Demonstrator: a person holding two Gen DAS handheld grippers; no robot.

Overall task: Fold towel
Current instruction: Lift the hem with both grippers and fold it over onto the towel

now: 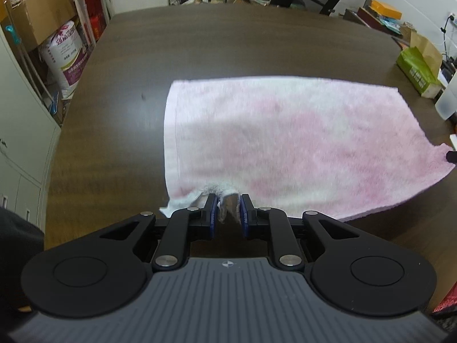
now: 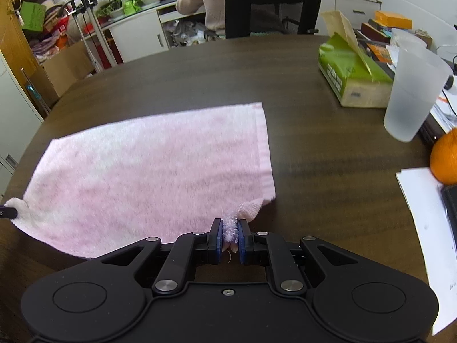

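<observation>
On the dark wooden table point(image 1: 114, 114) lies the pink towel point(image 1: 285, 143), soft and limp I think, best taken at corners, where the left gripper point(image 1: 227, 207) and right gripper point(image 2: 230, 233) each pinch its near edge.

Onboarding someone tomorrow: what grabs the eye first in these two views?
The pink towel spread flat across the dark table dominates both views. Each near corner is pinched: left gripper and right gripper are both shut on bunched fabric. To the right stand a frosted cup, a green tissue box and an orange.
</observation>
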